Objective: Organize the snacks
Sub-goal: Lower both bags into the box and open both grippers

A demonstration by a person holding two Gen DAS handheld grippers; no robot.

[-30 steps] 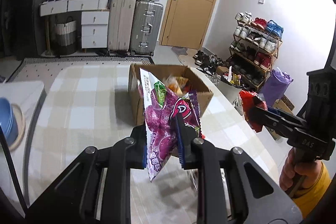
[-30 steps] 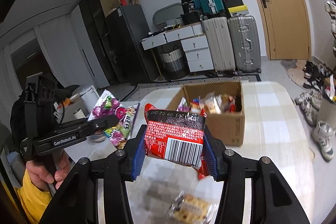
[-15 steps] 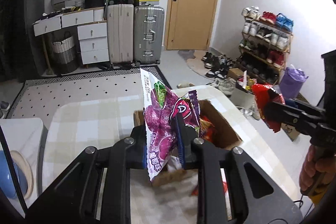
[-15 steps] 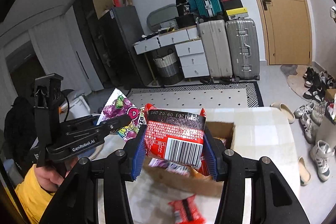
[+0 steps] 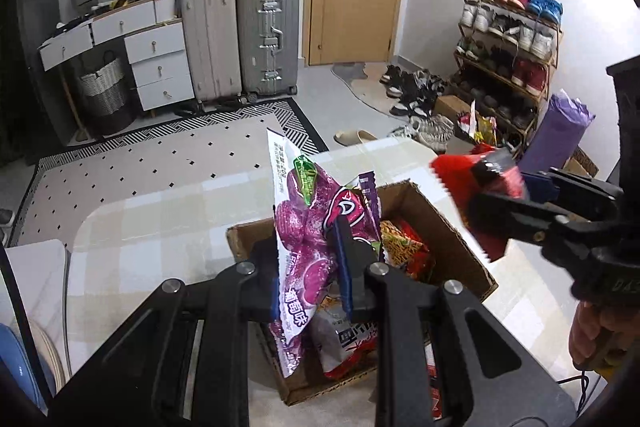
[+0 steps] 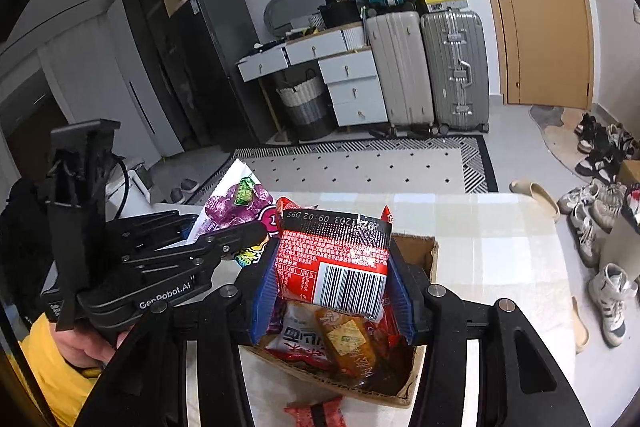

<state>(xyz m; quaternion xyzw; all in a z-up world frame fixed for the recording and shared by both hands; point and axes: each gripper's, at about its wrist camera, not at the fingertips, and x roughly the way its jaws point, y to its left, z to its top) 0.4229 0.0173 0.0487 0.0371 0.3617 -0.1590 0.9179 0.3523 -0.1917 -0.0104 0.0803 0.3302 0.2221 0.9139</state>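
My left gripper (image 5: 310, 273) is shut on a purple grape-candy bag (image 5: 310, 223) and holds it above the near end of an open cardboard box (image 5: 452, 239) with several snack packs inside. My right gripper (image 6: 330, 285) is shut on a red snack pack with a barcode (image 6: 334, 261) and holds it over the same box (image 6: 416, 257). The right gripper and its red pack (image 5: 476, 187) show at the right of the left wrist view. The left gripper and the purple bag (image 6: 230, 205) show at the left of the right wrist view.
The box stands on a table with a pale checked cloth (image 5: 160, 223). A small red snack (image 6: 316, 415) lies on the cloth in front of the box. Suitcases (image 5: 240, 39), drawers and a shoe rack (image 5: 508, 59) stand beyond the table.
Both grippers have moved forward and now hang over the box, each still holding its pack. The box has come close under them.
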